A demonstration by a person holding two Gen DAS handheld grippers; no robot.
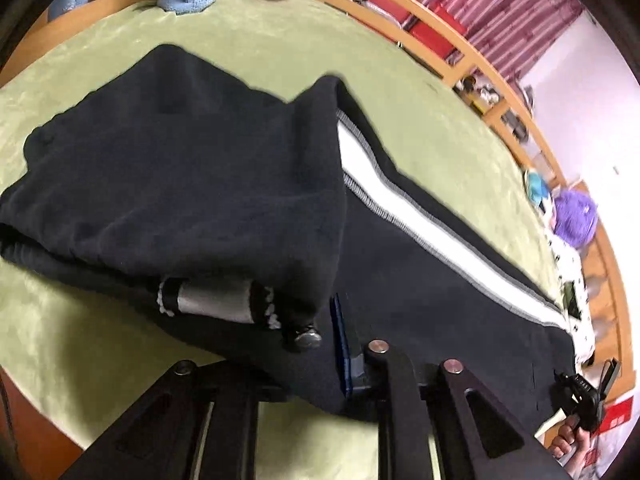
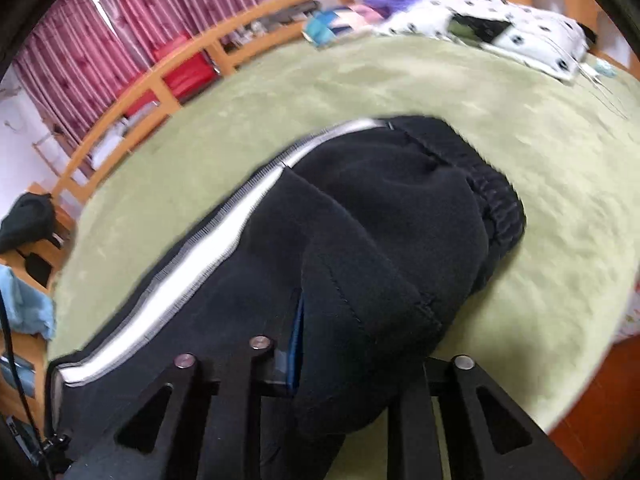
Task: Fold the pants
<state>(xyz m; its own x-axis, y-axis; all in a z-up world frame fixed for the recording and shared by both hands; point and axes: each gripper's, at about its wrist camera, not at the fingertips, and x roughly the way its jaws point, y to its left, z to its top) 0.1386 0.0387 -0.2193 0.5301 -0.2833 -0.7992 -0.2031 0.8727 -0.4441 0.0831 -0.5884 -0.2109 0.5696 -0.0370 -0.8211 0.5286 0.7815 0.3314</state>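
Plainly, pants [image 1: 200,184] drape over left claw [image 1: 344,376]; fabric pinched.

1. Both views are evenly and softly lit; the pale wall [image 1: 560,92] past the gripper's far right looks nearly washed out.
2. Strong fisheye bending – the wooden rail [image 2: 132,96] curves, and the corners go black.
3. Motion blur smears the far objects and the edges of the pants [image 1: 200,184].
4. The dark fabric shows little detail.
5. Shadows are faint – only beneath the folds nearest the gripper.

Left gripper [image 1: 344,376] and right gripper [image 2: 292,372] angle downward, each clamped on cloth.
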